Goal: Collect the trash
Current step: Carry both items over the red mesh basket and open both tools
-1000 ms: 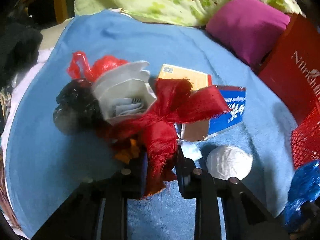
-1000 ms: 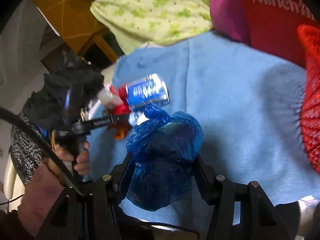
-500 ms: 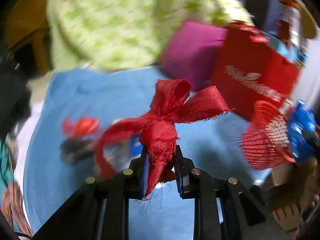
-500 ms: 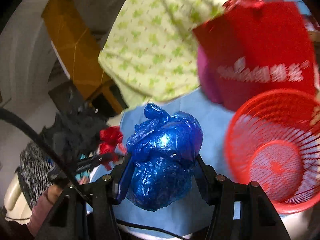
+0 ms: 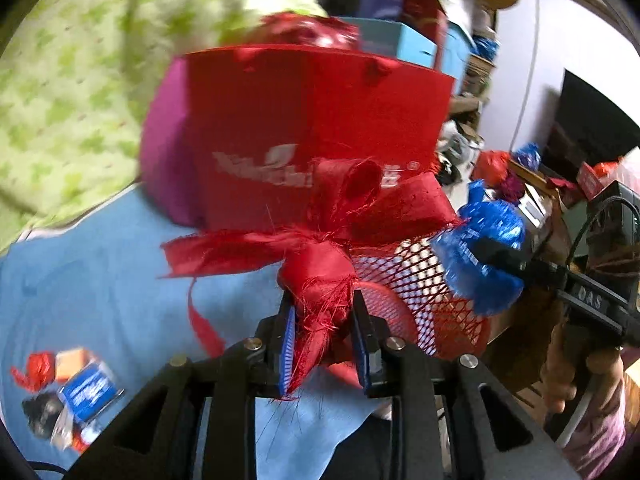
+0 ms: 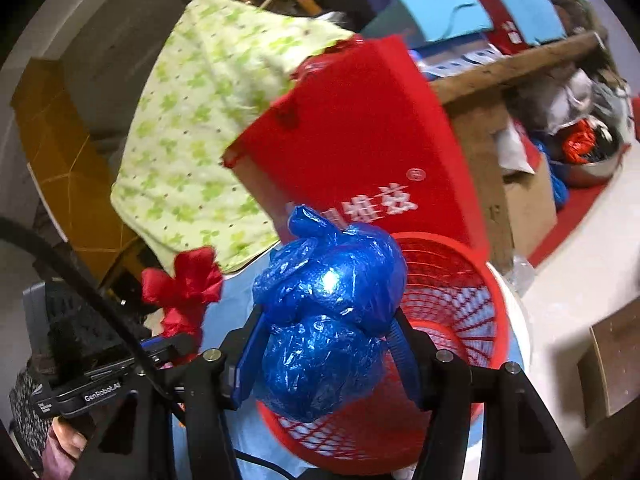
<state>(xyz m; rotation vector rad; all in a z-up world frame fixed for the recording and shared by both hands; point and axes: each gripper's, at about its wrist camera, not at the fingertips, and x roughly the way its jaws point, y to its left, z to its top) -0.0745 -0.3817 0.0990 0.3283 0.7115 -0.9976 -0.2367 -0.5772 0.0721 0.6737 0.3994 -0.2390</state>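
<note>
My left gripper point(image 5: 323, 344) is shut on a frayed red ribbon bow point(image 5: 320, 240) and holds it in the air just left of a red mesh basket point(image 5: 420, 280). My right gripper point(image 6: 328, 344) is shut on a crumpled blue plastic bag point(image 6: 328, 312), held over the near rim of the same basket point(image 6: 460, 300). The blue bag also shows in the left wrist view point(image 5: 484, 256), the bow in the right wrist view point(image 6: 184, 284). Several trash pieces point(image 5: 68, 384) lie on the blue cloth point(image 5: 100, 272) at far left.
A red paper bag point(image 5: 312, 120) and a magenta cushion point(image 5: 164, 160) stand behind the basket. A green patterned quilt point(image 5: 72, 80) lies at the back left. Cluttered shelves and boxes point(image 6: 520, 80) fill the right side.
Both grippers have swung right, away from the trash pile, each holding its item. The red basket is now right under them.
</note>
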